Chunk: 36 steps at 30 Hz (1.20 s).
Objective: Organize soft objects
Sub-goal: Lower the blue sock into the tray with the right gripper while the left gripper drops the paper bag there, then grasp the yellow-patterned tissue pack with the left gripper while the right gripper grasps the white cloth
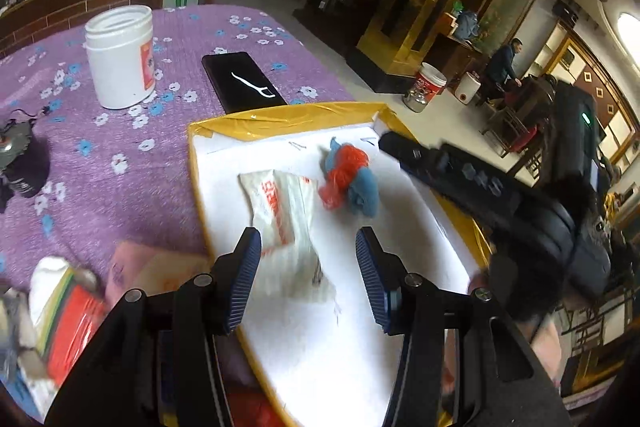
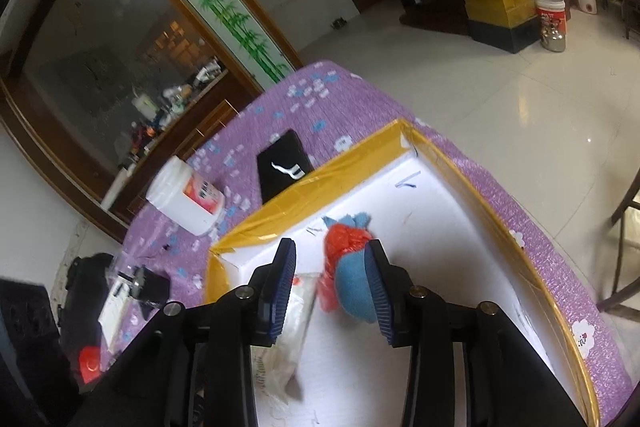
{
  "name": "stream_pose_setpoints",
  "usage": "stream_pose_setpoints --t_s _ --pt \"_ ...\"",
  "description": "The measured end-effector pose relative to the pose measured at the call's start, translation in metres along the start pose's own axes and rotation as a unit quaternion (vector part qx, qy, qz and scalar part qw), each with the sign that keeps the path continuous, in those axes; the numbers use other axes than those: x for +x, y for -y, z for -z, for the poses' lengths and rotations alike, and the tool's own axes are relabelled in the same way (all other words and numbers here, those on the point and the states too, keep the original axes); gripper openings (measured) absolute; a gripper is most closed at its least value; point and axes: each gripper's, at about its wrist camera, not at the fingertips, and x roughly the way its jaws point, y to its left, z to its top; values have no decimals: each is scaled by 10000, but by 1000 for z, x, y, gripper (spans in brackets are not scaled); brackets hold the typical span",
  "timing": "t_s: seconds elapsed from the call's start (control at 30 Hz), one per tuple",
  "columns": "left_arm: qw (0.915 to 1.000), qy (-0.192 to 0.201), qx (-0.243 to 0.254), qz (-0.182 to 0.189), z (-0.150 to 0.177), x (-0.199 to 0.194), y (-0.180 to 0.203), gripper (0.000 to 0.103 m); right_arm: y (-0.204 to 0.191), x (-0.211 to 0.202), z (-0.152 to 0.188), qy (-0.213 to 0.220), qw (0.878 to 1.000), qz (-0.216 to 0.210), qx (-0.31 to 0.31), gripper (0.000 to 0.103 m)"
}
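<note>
A white box with a yellow-taped rim sits on the purple flowered tablecloth. Inside lie a blue and red soft toy and a white plastic bag with red print. My left gripper is open above the white bag, nothing between its pads. My right gripper is open just above the toy, which shows between its pads; it also shows in the left wrist view as a black arm over the box's right rim.
A white jar and a black phone lie beyond the box. A dark device and colourful packets sit at the left. The table edge drops to a tiled floor on the right.
</note>
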Motion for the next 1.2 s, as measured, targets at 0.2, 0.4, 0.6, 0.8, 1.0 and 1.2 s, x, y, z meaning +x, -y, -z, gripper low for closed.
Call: stream_pose_setpoints --t_s 0.2,0.4,0.6,0.8,1.0,1.2 --pt "10000 70 48 47 25 -30 -11 47 -14 -13 2 367 9986 124 -355 39" --pt "9997 225 100 -41 51 -56 -28 55 -45 -34 16 517 9957 21 -764 42" --pt "9989 380 189 -189 86 -81 -53 55 -86 -51 52 371 9907 -351 -1263 49" --pt "9967 694 73 -420 118 -110 -87 55 -121 -50 100 -9 9810 -600 -1843 49" --pt "9950 760 -249 -602 132 -120 -128 56 -143 -48 134 -245 9697 -789 -2300 49" --pt "9949 454 -771 -459 127 -98 -154 58 -151 -46 148 -451 9650 -921 -2412 49"
